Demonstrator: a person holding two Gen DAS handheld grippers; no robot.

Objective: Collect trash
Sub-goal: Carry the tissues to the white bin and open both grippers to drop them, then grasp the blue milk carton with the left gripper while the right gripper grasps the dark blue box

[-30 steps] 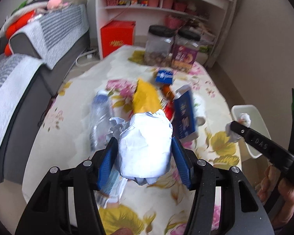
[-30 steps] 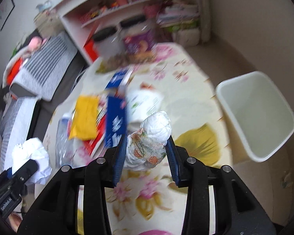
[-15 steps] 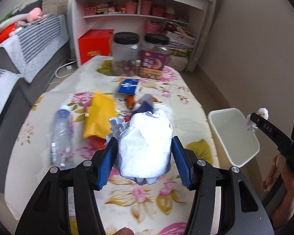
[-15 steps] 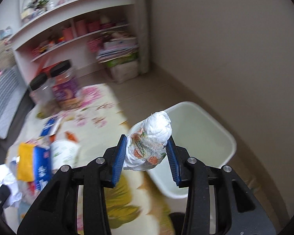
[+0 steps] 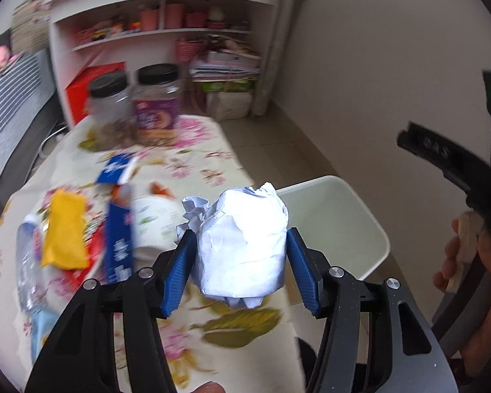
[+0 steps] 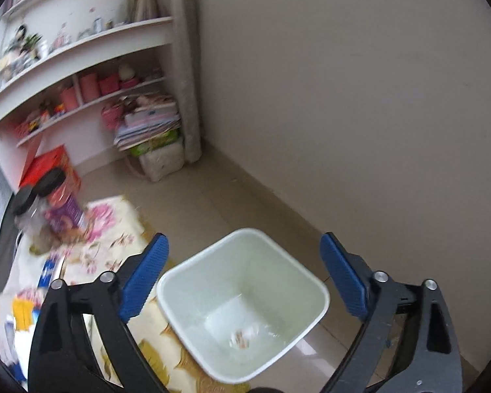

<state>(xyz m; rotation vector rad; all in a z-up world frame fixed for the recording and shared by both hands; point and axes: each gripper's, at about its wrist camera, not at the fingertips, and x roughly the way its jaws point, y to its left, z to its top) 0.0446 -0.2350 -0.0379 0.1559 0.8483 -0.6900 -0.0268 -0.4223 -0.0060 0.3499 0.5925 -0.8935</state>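
We see soft, even daylight in both views, with no hard shadows. The crumpled paper wad (image 5: 242,242) glares almost blown-out white in the left wrist view. Motion blur smears the floral tablecloth (image 5: 193,163), the jars (image 5: 157,98) and the packets, while the gripper frames stay crisp. In the right wrist view the white bin (image 6: 242,301) reads fairly sharp, though what lies at its bottom is a blur. Fisheye distortion bows the shelves (image 6: 81,49), and dark vignetting rounds off every corner.

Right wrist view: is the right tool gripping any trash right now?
No. The right tool stands open with nothing between its blue pads, and a crumpled wad lies in the white bin below.
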